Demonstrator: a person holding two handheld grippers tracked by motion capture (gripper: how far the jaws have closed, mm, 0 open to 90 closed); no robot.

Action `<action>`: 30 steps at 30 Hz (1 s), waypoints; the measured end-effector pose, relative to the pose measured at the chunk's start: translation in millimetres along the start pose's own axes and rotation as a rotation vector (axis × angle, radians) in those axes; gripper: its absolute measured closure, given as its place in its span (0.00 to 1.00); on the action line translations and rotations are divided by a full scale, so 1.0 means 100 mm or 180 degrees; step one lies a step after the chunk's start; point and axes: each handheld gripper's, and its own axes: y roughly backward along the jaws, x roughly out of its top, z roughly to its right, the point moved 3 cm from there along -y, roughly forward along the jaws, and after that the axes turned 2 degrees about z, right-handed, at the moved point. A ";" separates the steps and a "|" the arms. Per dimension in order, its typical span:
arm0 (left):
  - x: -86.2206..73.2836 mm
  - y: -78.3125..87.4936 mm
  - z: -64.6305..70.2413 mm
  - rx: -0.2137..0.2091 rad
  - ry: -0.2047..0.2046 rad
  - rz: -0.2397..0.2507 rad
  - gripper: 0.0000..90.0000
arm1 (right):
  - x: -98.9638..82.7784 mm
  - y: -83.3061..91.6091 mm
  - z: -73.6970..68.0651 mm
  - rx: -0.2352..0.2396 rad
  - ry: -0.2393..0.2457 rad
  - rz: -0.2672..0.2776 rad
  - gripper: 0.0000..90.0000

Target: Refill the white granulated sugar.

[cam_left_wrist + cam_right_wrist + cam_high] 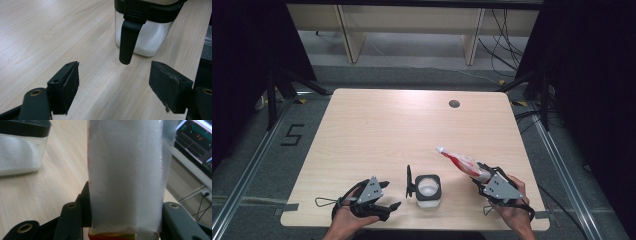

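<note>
Right gripper (482, 176) is clamped on a red-and-white bag (460, 162), held tilted over the table (377, 130) to the right of the jar (428, 190), which stands near the front edge, open at the top and part-filled with white grains. Left gripper (384, 196) has jaws apart, empty, just left of the jar; its own view puts the black handle (128, 41) between and ahead of the jaws. Judged step: steady the jar, then pour. Close the left jaws squarely on the handle before bringing the bag's mouth over the opening, or the jar may skid.
</note>
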 end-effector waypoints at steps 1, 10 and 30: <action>0.00 0.00 0.01 -0.0003 0.0028 0.0031 0.26 | -0.02 -0.01 0.00 -0.0007 -0.0090 -0.0010 0.61; 0.01 0.00 0.01 0.0028 0.0018 0.0047 0.26 | -0.20 -0.04 0.11 0.0098 -0.0580 0.0042 0.62; 0.00 0.00 0.00 0.0044 0.0011 0.0058 0.26 | -0.33 0.05 0.19 0.0015 -0.1167 0.0044 0.62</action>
